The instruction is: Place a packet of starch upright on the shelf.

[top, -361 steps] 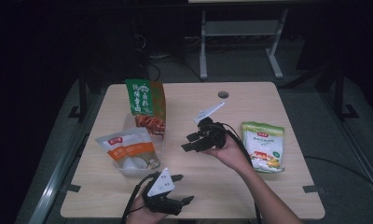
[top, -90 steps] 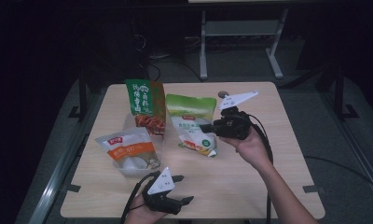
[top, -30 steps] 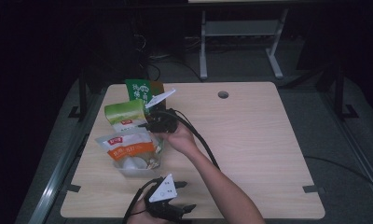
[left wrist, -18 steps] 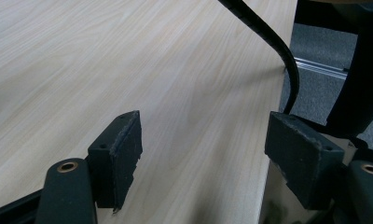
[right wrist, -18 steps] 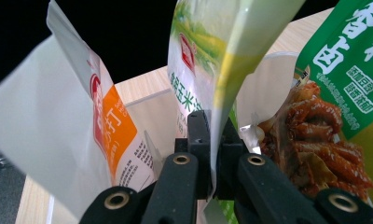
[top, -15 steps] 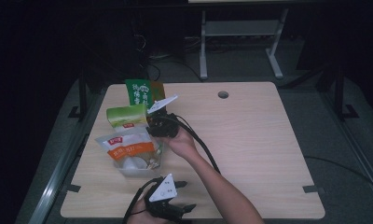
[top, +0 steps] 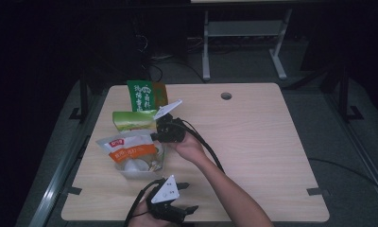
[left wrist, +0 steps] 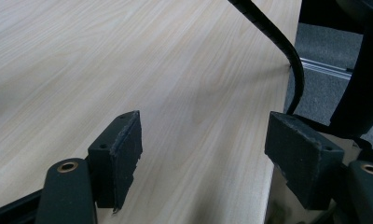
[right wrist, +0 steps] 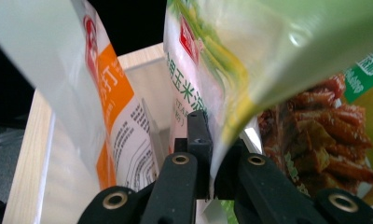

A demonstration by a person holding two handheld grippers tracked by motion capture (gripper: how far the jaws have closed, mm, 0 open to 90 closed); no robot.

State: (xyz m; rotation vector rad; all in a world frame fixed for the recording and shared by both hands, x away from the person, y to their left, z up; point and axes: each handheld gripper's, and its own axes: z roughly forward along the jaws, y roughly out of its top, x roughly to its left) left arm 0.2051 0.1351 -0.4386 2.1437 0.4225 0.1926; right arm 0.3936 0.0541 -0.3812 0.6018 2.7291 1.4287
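Observation:
My right gripper [top: 154, 135] is shut on the edge of a light-green snack packet [top: 132, 120] and holds it in the air above the table's left side. In the right gripper view the jaws [right wrist: 212, 154] pinch that packet's [right wrist: 250, 42] seam. Just below it an orange-and-white packet [top: 129, 150] stands in a clear box [top: 130, 173]. A tall dark-green packet [top: 142, 94] stands behind. My left gripper [top: 189, 196] rests at the near table edge, open, with nothing between its pads [left wrist: 124, 140].
The wooden table [top: 262, 142] has a round cable hole [top: 226, 96] at the back. In the right gripper view the orange-and-white packet [right wrist: 105, 79] is at the left and the dark-green packet with red food printed on it [right wrist: 334, 121] at the right. A black cable [left wrist: 278, 42] crosses the left gripper view.
My right gripper has carried the light-green packet from the table's right side across to the left. Over the last second it only edged slightly nearer the box. The left gripper stayed put.

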